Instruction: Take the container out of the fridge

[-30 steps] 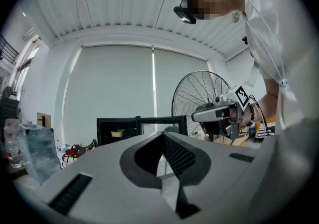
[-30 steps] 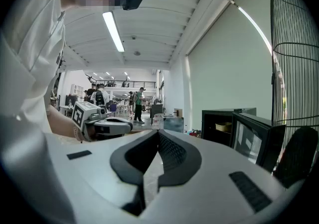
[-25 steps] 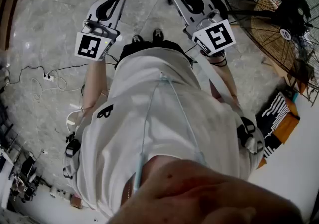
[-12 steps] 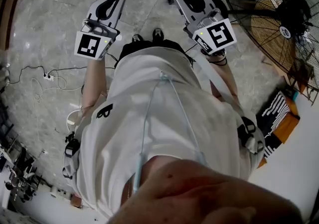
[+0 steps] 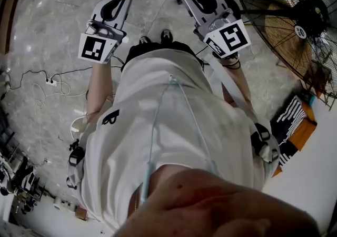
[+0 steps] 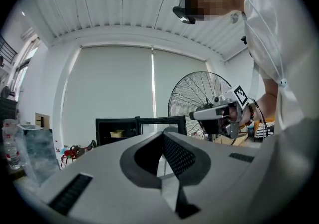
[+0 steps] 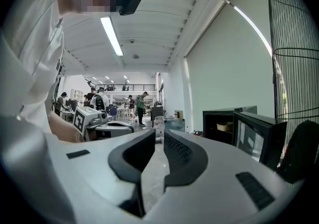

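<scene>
Container (image 7: 224,126) sits inside the open fridge (image 7: 205,131). Right hand-held gripper (image 7: 159,133), jaws pressed together and empty, stands well short and left of the fridge, likely nearer than the left hand-held gripper (image 6: 163,134), likewise closed.

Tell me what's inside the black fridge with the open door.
One tan container sits high inside the fridge, its door open. The lower interior is hidden behind the right gripper, so anything down there can't be seen.
</scene>
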`<state>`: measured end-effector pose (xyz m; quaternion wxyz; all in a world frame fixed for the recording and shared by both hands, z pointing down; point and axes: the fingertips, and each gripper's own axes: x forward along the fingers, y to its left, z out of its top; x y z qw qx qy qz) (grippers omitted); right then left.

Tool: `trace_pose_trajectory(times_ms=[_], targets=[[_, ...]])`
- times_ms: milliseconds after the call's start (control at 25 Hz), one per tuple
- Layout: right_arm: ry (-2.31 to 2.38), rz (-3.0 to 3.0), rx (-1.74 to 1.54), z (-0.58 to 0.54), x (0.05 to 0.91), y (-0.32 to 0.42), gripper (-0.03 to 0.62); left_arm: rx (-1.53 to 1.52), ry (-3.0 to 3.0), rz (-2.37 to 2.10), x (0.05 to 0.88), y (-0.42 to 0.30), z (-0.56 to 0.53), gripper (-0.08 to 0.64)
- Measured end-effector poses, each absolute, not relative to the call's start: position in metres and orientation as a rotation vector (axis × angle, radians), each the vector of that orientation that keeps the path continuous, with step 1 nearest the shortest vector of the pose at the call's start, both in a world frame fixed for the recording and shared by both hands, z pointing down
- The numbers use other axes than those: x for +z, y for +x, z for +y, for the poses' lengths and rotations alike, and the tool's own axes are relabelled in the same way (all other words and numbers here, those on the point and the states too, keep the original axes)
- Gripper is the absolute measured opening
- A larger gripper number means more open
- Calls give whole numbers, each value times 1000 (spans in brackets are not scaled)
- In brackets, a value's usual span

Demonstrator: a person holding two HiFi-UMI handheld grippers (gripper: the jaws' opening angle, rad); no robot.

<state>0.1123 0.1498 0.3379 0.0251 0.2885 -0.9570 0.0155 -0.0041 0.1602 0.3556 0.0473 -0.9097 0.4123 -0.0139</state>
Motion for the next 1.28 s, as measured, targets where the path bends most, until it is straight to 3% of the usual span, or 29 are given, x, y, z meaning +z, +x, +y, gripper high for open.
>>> trace_pose_trajectory(times_ms=[80, 400, 520, 840, 960, 1160, 1280], targets=[[877, -2954, 54, 148, 340, 109, 95, -39, -2779, 1255, 355, -5, 159, 8], [851, -2947, 59, 147, 343, 106, 103, -37, -2772, 1263, 358, -7, 155, 8], [844, -2926, 68, 146, 348, 107, 175, -41, -2777, 1261, 359, -5, 155, 8], [835, -2925, 92, 143, 352, 108, 198, -47, -2775, 1267, 361, -4, 152, 8], [808, -2911, 97, 142, 355, 105, 251, -48, -2775, 1272, 362, -6, 151, 8], [785, -2915, 144, 140, 359, 101, 270, -40, -2774, 1277, 361, -8, 148, 8], [887, -2888, 132, 129, 361, 112, 336, -50, -2776, 1281, 363, -3, 145, 8]])
